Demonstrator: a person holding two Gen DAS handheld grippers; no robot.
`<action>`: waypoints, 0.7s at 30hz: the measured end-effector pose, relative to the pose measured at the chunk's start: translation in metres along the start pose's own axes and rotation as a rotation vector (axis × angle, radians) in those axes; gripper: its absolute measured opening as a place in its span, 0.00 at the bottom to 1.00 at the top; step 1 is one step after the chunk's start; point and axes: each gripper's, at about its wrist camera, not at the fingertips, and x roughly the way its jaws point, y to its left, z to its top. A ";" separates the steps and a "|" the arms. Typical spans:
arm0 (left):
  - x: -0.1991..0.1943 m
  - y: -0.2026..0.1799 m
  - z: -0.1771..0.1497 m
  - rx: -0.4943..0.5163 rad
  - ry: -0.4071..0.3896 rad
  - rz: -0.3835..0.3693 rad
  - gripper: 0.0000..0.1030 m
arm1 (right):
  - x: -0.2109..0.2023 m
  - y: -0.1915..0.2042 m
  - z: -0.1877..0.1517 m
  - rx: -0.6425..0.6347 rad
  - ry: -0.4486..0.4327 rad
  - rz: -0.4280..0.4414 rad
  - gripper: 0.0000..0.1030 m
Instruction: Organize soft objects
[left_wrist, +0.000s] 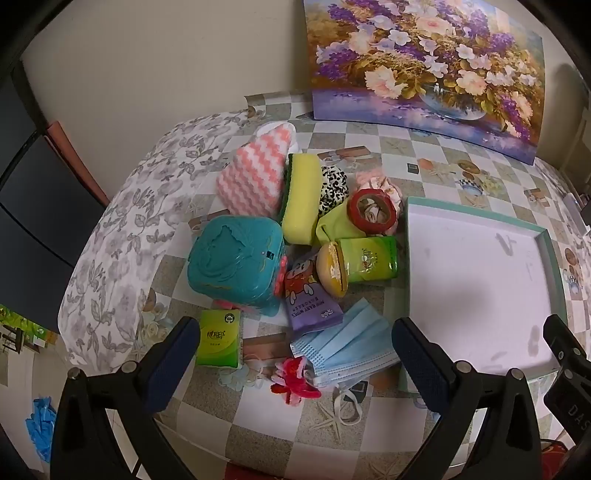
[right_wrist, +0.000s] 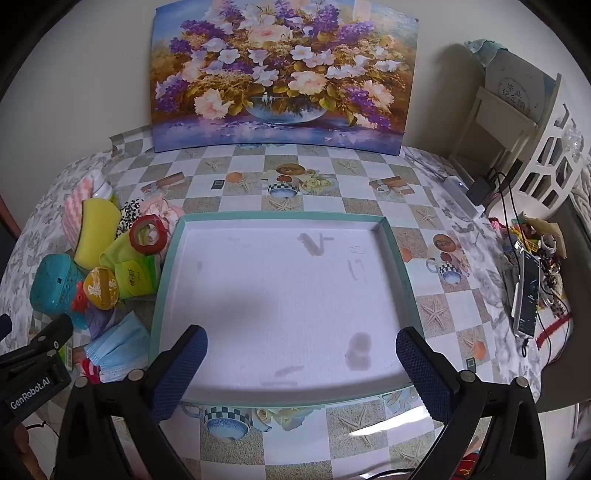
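A pile of small items lies left of a shallow teal-rimmed white tray (left_wrist: 546, 236) (right_wrist: 399, 258). In the pile are a pink zigzag cloth (left_wrist: 255, 177), a yellow sponge (left_wrist: 301, 199) (right_wrist: 96, 229), a teal wipes box (left_wrist: 236, 262) (right_wrist: 55, 284), a purple wipes pack (left_wrist: 310, 299), blue face masks (left_wrist: 351, 347) (right_wrist: 118, 347), a green tissue pack (left_wrist: 219, 339), a red tape roll (left_wrist: 373, 210) (right_wrist: 149, 234) and a green can (left_wrist: 365, 258). My left gripper (left_wrist: 295, 365) hangs open above the masks. My right gripper (right_wrist: 301, 369) is open over the tray's near edge, holding nothing.
A flower painting (right_wrist: 284, 74) leans on the wall behind the checkered tablecloth (right_wrist: 295, 435). Cables, a phone (right_wrist: 528, 295) and clutter sit at the right edge. A white shelf unit (right_wrist: 546, 155) stands at the far right. A red fuzzy toy (left_wrist: 291, 380) lies by the masks.
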 end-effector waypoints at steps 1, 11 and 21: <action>0.000 0.001 0.000 0.000 0.000 0.000 1.00 | 0.000 0.000 0.000 0.000 0.000 0.000 1.00; 0.000 -0.002 0.001 0.004 -0.001 0.005 1.00 | 0.001 0.001 0.000 0.000 0.002 0.001 1.00; 0.000 -0.003 0.001 0.006 0.000 0.007 1.00 | 0.001 0.001 0.000 -0.001 0.003 0.000 1.00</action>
